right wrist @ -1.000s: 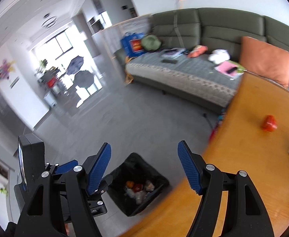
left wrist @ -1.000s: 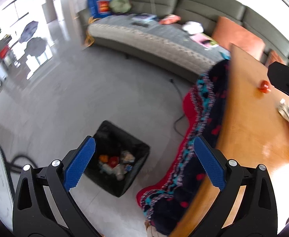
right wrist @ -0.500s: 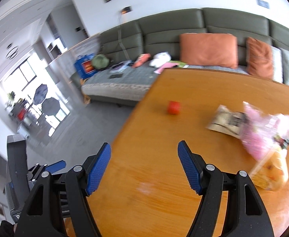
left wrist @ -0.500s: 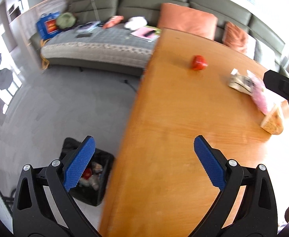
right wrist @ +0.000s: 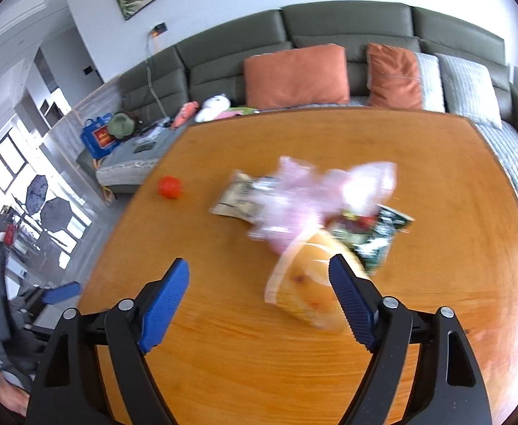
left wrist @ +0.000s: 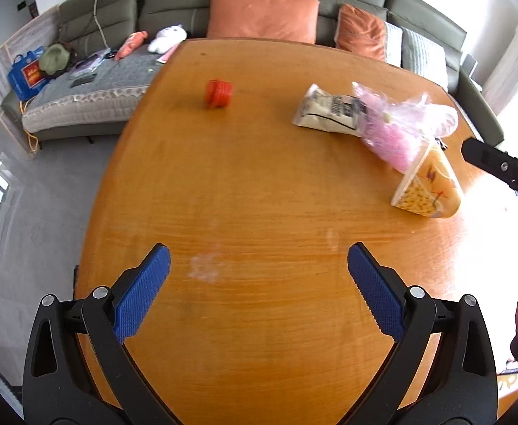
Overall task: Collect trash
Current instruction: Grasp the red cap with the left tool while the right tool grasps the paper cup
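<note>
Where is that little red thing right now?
The red cap sits alone on the wooden table, toward its far left edge, left of the white snack packet.

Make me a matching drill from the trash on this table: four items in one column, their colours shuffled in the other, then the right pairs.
Items:
1. small round cap
2. flat snack packet
3. crumpled plastic bag
4. tipped-over cup

Colours:
A. pink, see-through
B. yellow-orange
C. red
D. off-white with dark print

Pairs: 1-C, 2-D, 3-A, 4-B

All four lie on the wooden table. The left gripper and the right gripper are both open and hold nothing.
</note>
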